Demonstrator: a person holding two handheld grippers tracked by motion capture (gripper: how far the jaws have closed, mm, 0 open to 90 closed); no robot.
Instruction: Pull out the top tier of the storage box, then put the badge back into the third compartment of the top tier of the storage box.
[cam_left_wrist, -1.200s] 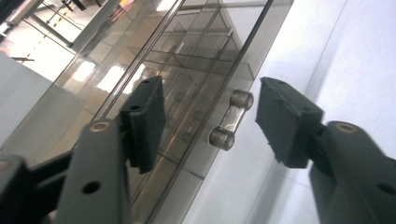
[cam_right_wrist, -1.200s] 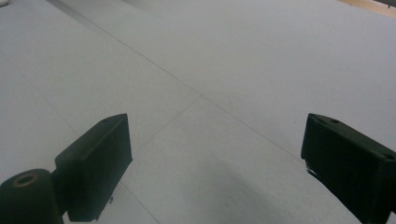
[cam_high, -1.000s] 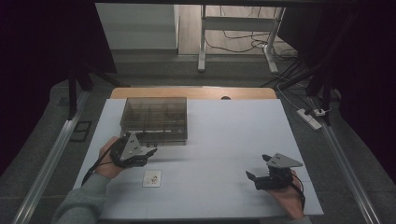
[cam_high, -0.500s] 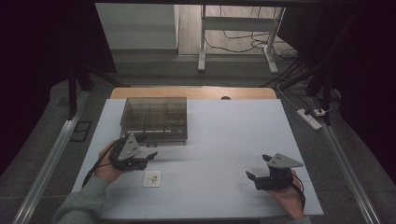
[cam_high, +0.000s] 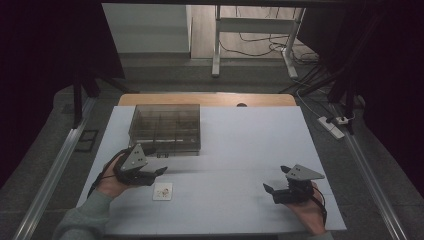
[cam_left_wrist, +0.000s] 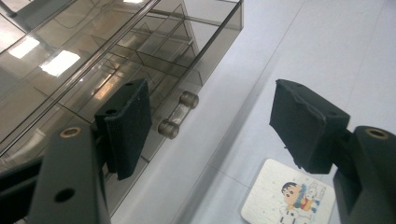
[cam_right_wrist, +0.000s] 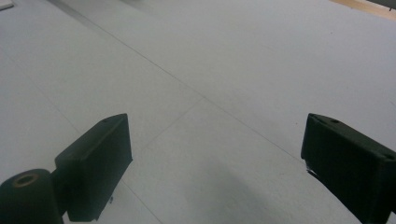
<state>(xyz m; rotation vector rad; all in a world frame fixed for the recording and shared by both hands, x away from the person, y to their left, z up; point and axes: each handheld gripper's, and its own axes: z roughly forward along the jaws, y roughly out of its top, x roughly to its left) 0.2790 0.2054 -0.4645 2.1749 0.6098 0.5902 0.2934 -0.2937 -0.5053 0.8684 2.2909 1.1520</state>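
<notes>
The bench (cam_high: 240, 150) is white with a tan wooden far edge. The compartment box (cam_high: 166, 127) is smoky translucent grey. The small card (cam_left_wrist: 288, 198) is white, printed with a colourful cartoon child; both tools are black.

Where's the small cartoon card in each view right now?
High view: the cartoon card lies flat on the white table, lower left, just right of the left gripper.
Left gripper view: bottom right, beneath the right-hand jaw.
Right gripper view: not in it.
Shared landmark: the smoky divided box.
</notes>
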